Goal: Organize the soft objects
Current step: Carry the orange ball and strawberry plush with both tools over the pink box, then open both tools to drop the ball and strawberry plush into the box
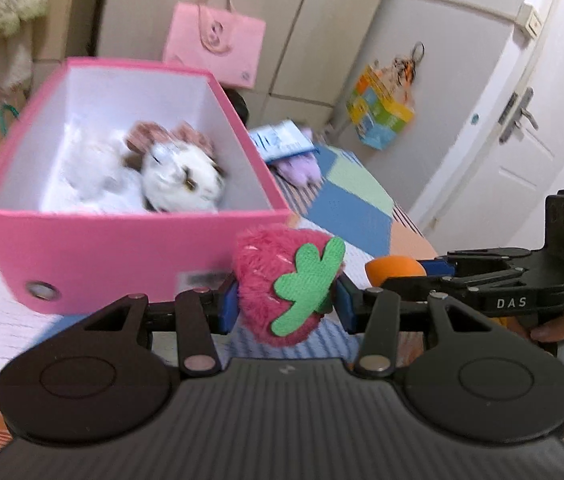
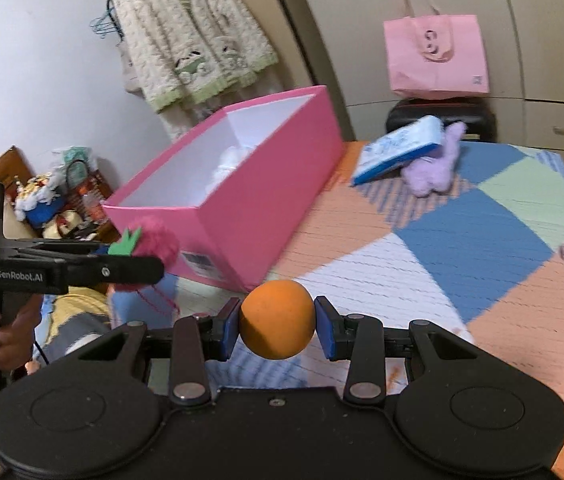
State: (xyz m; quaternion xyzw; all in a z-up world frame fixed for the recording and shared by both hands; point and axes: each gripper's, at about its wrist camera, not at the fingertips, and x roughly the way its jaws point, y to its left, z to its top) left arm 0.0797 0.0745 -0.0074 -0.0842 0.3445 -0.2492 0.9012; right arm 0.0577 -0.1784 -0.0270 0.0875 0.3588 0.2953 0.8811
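Observation:
My left gripper (image 1: 286,306) is shut on a pink plush strawberry (image 1: 282,284) with a green leaf, held just in front of the pink box (image 1: 122,248). The box is open on top and holds a white plush animal (image 1: 178,176). My right gripper (image 2: 278,326) is shut on an orange soft ball (image 2: 278,320), held above the patchwork cloth (image 2: 461,248), right of the box (image 2: 258,200). The ball (image 1: 395,270) and right gripper show at the right of the left wrist view. The strawberry (image 2: 154,242) and left gripper show at the left of the right wrist view.
A purple plush toy (image 2: 433,172) and a blue-white packet (image 2: 401,146) lie at the far end of the cloth. A pink paper bag (image 2: 435,56) stands behind, by the wardrobe. A fluffy jacket (image 2: 194,36) hangs on the wall. Clutter (image 2: 50,200) sits left of the table.

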